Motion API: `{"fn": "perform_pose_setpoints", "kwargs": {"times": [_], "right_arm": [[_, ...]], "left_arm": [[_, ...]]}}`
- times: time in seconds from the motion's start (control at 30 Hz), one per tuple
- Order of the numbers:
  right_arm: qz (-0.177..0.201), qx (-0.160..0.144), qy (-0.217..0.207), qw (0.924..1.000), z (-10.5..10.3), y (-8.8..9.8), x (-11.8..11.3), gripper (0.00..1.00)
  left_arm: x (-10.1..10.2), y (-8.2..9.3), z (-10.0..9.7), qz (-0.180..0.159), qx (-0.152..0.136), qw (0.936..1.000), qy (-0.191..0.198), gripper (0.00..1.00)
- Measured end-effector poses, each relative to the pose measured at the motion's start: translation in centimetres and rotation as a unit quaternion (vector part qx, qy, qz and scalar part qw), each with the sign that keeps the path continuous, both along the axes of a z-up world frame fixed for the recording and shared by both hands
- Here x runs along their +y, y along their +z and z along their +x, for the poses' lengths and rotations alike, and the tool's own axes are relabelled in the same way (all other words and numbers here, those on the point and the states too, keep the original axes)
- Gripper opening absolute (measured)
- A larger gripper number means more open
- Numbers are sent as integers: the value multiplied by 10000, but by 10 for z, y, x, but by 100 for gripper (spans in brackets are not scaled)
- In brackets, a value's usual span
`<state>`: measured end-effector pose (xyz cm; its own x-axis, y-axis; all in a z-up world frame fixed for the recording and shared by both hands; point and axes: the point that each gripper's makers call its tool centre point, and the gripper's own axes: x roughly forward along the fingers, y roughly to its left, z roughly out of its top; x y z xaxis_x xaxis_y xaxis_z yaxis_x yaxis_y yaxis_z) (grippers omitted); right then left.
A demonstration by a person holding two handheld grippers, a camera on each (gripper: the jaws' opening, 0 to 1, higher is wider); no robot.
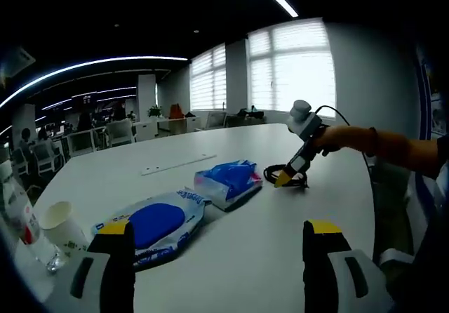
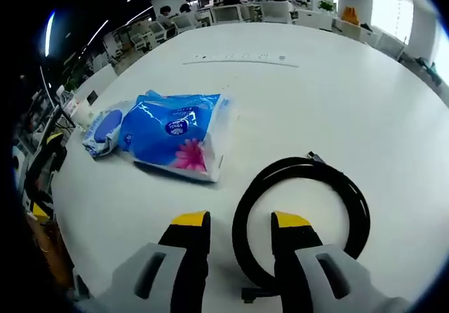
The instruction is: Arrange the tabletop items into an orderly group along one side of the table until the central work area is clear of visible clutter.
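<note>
- An open-plan office with blinds over bright windows and strip lights overhead; chairs and desks stand far back; the work surface is a large white round table [image 1: 280, 222], bare across most of its middle.
- The coiled black cable [image 2: 302, 215] lies on the table right at the right gripper [image 2: 235, 222]; its near arc runs between the two yellow-tipped jaws, which stand a little apart with the cable strand in the gap; whether they already pinch it I cannot tell; in the left gripper view the same tool [image 1: 282, 180] tilts down onto the coil, held by a person's hand [image 1: 337, 139] reaching in from the right; my guess is the coil is the item being collected for the side group.
- Just left of the cable lies the blue tissue pack [image 2: 175, 134], flat on its side; a small round logo and a pink flower print show on it, the lettering too small to read.
- Beyond it, touching or nearly so, lies the blue wet-wipe pack [image 1: 151, 222], flat, blue lid panel up; its edge print is unreadable.
- A white paper cup [image 1: 59, 222] stands upright near the table's edge, with faint printing I cannot make out; this edge seems the likely gathering side.
- The left gripper [image 1: 217, 239] hovers above the table with jaws wide apart, holding nothing.
</note>
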<state>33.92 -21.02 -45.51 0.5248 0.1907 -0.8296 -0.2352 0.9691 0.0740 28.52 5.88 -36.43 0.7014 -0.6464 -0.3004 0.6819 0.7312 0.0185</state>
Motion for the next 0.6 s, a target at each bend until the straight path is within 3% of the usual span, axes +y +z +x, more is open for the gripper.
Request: {"fn": "perform_pose_setpoints", "kwargs": {"times": [0.1,0.27,0.6], "right_arm": [[-328,23,123,9994,-4,-2,-1,28],[-473,103,135,9987,-6,-3,2,29],[-501,188,66,9985,-11,-4,2,27]], "left_arm": [[2,1,-4,32,-36,10000,19,100],[12,6,-10,30,-77,9999,89,100],[31,4,-23,85,-103,9997,203,99]]}}
